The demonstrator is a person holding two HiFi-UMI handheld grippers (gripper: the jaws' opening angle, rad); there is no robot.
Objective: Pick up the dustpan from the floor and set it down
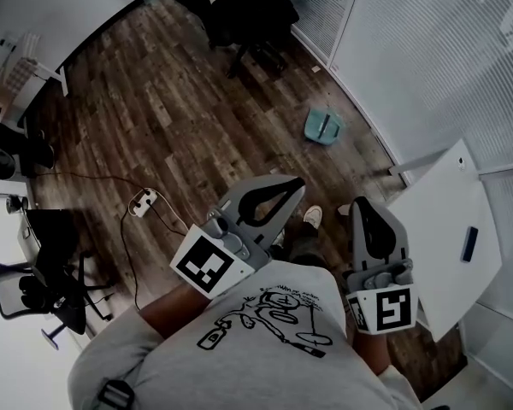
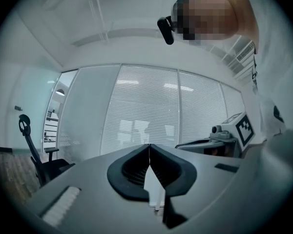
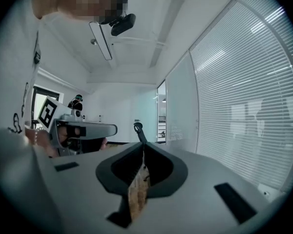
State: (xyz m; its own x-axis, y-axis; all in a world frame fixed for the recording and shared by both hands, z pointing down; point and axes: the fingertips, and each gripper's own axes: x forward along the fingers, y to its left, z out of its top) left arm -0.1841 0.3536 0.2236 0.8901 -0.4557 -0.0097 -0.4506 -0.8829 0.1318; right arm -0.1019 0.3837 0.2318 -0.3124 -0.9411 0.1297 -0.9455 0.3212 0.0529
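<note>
Dustpan [image 1: 323,127] lies well beyond the clenched, empty left gripper [image 1: 296,185] and right gripper [image 1: 360,203].

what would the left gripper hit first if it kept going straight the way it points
Likely the blinds, straight beyond the left gripper, though depth is unclear. Nothing nearer shows in that line; the chair stands off to its left.

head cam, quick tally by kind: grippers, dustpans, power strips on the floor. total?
Grippers: 2 (left gripper, right gripper)
Dustpan: 1
Power strip: 1
Total: 4
</note>
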